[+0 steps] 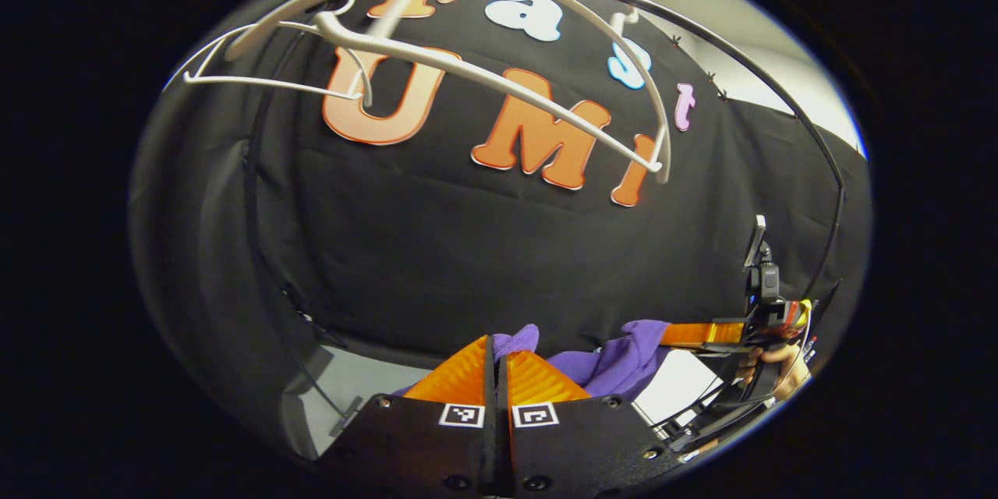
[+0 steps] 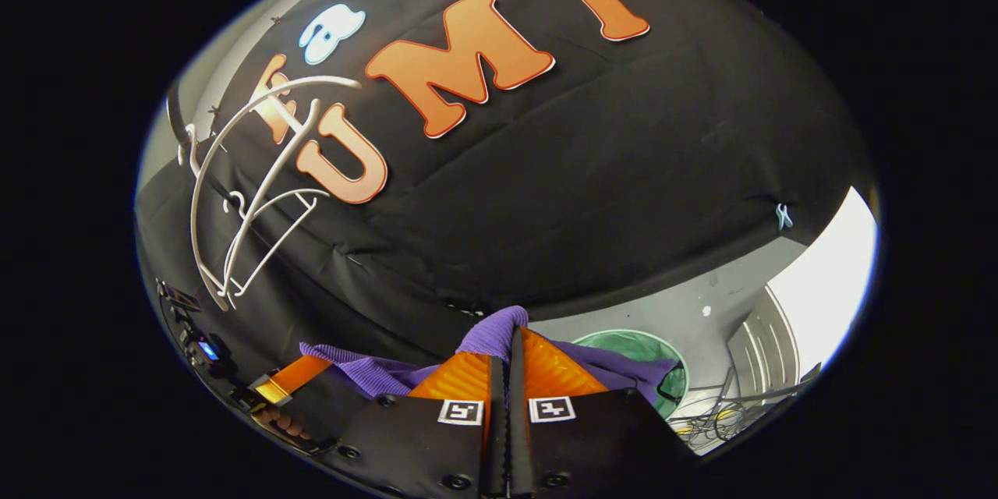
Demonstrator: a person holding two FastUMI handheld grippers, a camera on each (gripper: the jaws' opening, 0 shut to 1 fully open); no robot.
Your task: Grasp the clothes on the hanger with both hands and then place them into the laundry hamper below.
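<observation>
Carrying purple garment (image 2: pixel 374 371) off white hanger (image 1: pixel 483 78): left gripper (image 1: pixel 497 374), right gripper (image 2: pixel 508 362) both clamped on cloth, green hamper (image 2: pixel 624 343) waited below.

No readable text or labels, square coded markers on both claws unreadable

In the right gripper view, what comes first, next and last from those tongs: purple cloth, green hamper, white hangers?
1. Soft purple cloth garment, pinched at the right tongs.
2. Round green laundry hamper, lower right on the floor.
3. White plastic hangers, high on the left.
</observation>
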